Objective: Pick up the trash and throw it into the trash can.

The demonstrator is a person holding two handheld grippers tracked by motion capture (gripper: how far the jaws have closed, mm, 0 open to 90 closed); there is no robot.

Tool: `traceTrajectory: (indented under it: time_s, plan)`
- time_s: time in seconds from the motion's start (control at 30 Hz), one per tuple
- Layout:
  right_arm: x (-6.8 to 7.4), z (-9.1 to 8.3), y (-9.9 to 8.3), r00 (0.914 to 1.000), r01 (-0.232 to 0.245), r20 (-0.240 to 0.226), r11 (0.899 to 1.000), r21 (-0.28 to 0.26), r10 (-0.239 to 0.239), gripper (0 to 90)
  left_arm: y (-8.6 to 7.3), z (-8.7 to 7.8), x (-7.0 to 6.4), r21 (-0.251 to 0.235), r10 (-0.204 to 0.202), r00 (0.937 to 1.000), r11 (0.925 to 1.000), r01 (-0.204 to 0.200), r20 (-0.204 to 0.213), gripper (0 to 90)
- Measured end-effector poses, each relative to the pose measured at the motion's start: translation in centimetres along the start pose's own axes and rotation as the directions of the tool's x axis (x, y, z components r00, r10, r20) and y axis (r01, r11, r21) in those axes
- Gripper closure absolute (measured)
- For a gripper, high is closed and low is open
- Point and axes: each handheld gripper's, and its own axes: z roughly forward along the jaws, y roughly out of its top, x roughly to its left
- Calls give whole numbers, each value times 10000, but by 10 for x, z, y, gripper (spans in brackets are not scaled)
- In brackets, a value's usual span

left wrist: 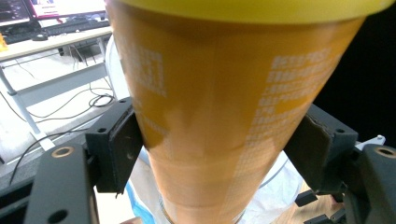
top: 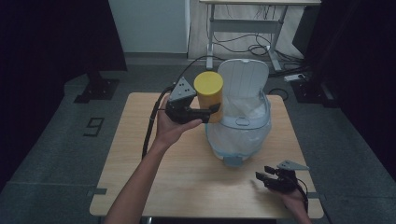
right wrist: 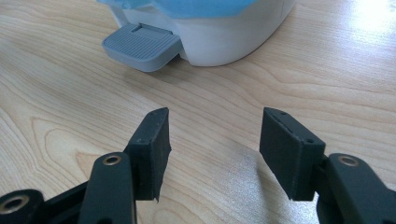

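Note:
A yellow cylindrical can (top: 209, 94) with a yellow lid is held upright above the table, just left of a white pedal bin (top: 243, 122). My left gripper (top: 211, 110) is shut on the can's side; in the left gripper view the orange-yellow can (left wrist: 219, 116) sits between both pads (left wrist: 122, 144). The bin's lid (top: 243, 77) stands up and a clear bag lines the inside. My right gripper (top: 262, 176) rests open near the table's front right corner. In the right gripper view it (right wrist: 212, 149) holds nothing, facing the bin's grey foot pedal (right wrist: 140, 45).
The wooden table (top: 140, 154) has bare surface left of the bin and in front of it. Behind the table stand a desk frame (top: 243, 28) with cables on the floor and a dark curtain (top: 51, 42) at the left.

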Motion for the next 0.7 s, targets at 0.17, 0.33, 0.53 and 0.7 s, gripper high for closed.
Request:
traceTrajectory:
  time_s: [0.17, 0.33, 0.53, 0.7]
  plan:
    - [0, 0, 0, 10000, 7, -6, 10000, 18, -7, 423, 3, 5, 0, 27, 47, 10000, 10000, -47, 72, 244]
    - [0, 1, 0, 10000, -4, -3, 10000, 29, 4, 423, 6, 11, 2, 34, 31, 9998, 10000, -31, 190, 244]
    - [-2, 1, -1, 10000, -43, 2, 10000, 45, 43, 423, 8, 20, 7, 36, -74, 9995, 10000, 73, 291, 244]
    - [-3, 0, -1, 10000, -85, 19, 10000, 32, 85, 423, 11, 28, 8, 89, -92, 9993, 9999, 89, 351, 244]
